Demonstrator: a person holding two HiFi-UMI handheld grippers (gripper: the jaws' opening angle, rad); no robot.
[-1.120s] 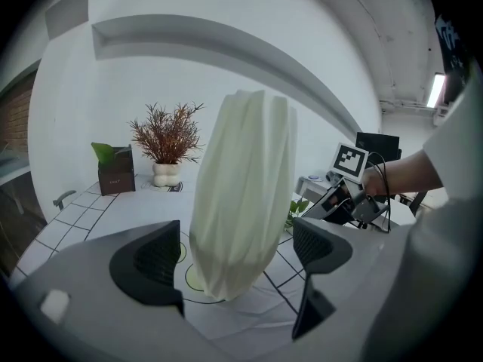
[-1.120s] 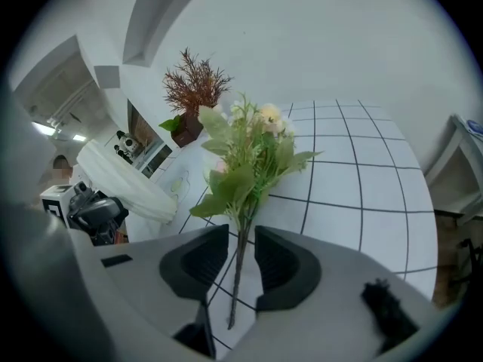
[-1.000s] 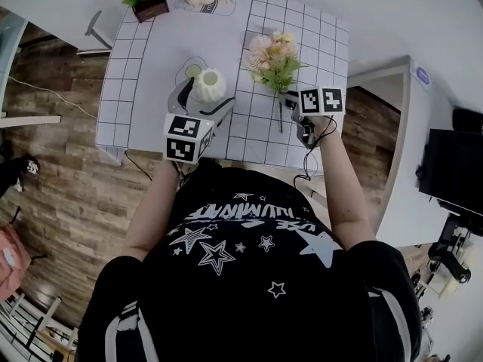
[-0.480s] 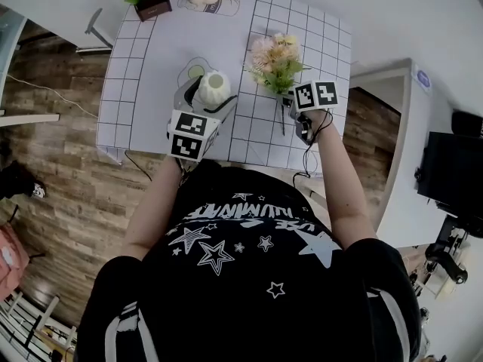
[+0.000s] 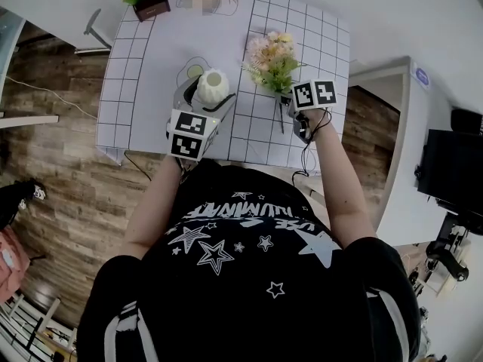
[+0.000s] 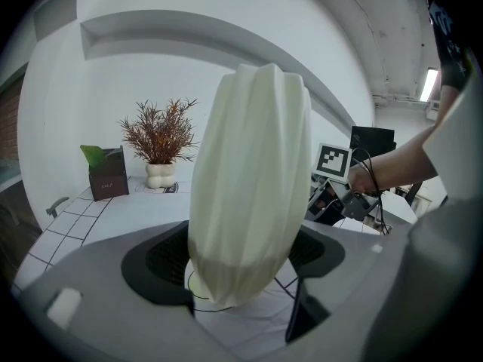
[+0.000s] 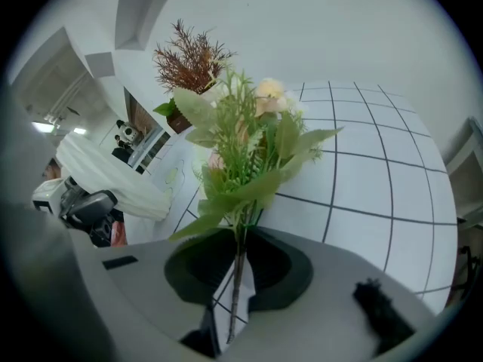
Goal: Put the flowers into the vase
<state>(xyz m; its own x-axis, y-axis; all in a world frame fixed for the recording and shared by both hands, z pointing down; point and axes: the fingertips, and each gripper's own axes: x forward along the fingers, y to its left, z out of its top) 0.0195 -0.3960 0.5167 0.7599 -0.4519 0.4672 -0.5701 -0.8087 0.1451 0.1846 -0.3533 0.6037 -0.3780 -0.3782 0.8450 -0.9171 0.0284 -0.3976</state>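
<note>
Both closing: left tongs (image 6: 243, 281) on vase (image 6: 249, 179), right tongs (image 7: 235, 281) round flowers (image 7: 245, 145).

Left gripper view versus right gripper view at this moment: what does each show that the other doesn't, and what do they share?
Only the left gripper view: the left gripper's jaws closing against the sides of the vase, and the person's right forearm. Only the right gripper view: the flowers, their stem between the right gripper's closing jaws, with gaps either side. Shared: the vase, the gridded table and the dried plant at the back.
</note>
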